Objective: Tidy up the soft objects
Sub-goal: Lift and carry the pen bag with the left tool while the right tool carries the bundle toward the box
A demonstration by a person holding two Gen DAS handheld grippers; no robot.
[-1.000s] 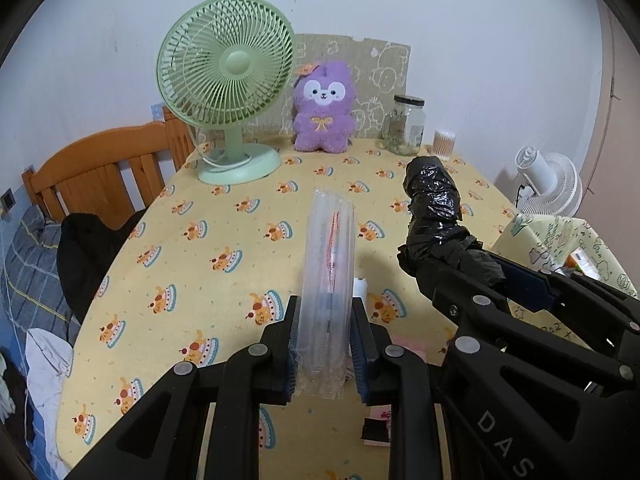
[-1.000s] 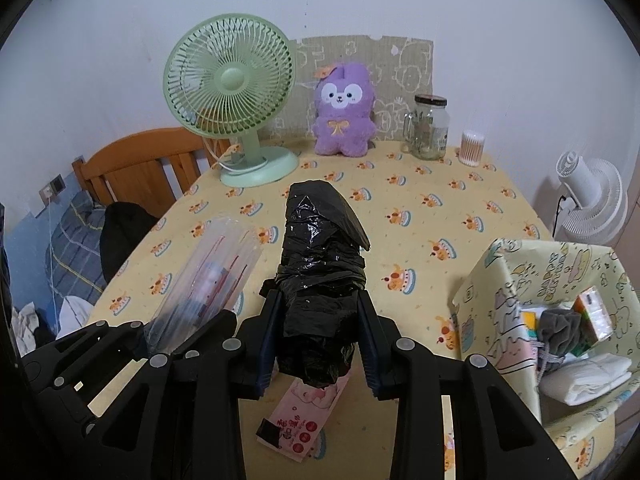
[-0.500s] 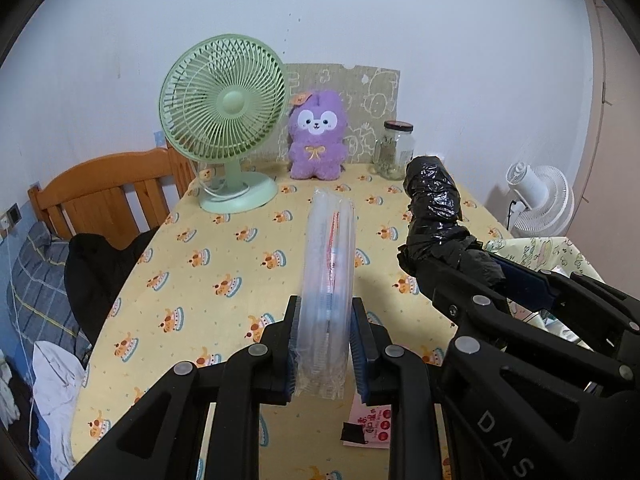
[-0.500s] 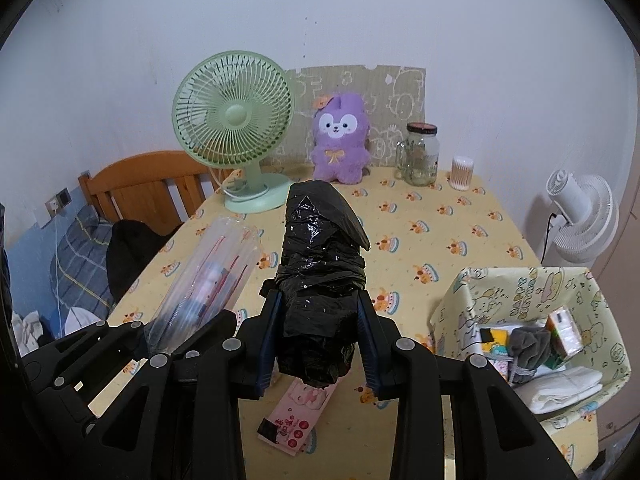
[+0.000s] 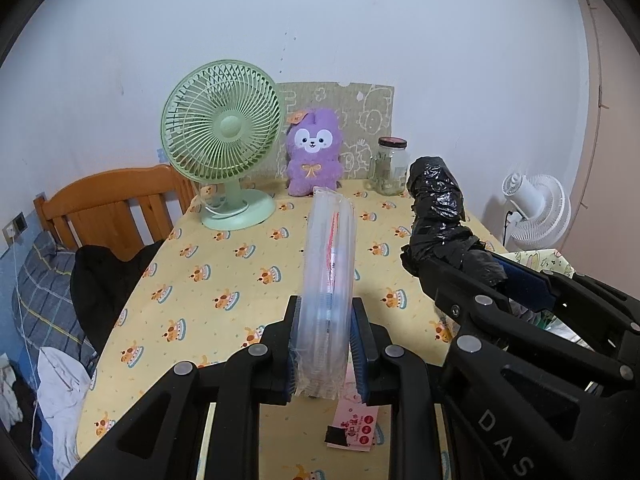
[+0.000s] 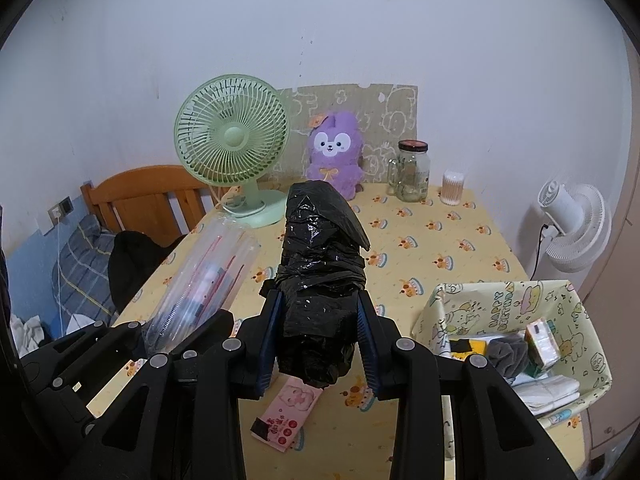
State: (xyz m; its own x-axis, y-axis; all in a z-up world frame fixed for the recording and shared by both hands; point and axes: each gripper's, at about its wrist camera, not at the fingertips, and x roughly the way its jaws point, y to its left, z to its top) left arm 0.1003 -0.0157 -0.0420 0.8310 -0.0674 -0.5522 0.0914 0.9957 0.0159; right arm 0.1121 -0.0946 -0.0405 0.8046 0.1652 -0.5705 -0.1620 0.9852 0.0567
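Note:
My left gripper (image 5: 325, 344) is shut on a roll of clear plastic bags (image 5: 330, 264), held upright above the yellow tablecloth; the roll also shows in the right wrist view (image 6: 204, 276). My right gripper (image 6: 320, 340) is shut on a roll of black plastic bags (image 6: 320, 264), which also shows in the left wrist view (image 5: 438, 208). A yellow patterned box (image 6: 460, 300) with soft items inside stands at the right. A pink tissue packet (image 6: 286, 414) lies on the table below the grippers and shows in the left wrist view (image 5: 356, 428).
A green fan (image 6: 234, 140), a purple plush toy (image 6: 336, 152), a glass jar (image 6: 412, 172) and a cotton swab tub (image 6: 452, 182) stand at the table's far edge. A white fan (image 6: 576, 224) is on the right, a wooden chair (image 6: 148, 196) on the left.
Both grippers have risen and pulled back from the table with their rolls still held. The far objects look smaller and more of the box is in view.

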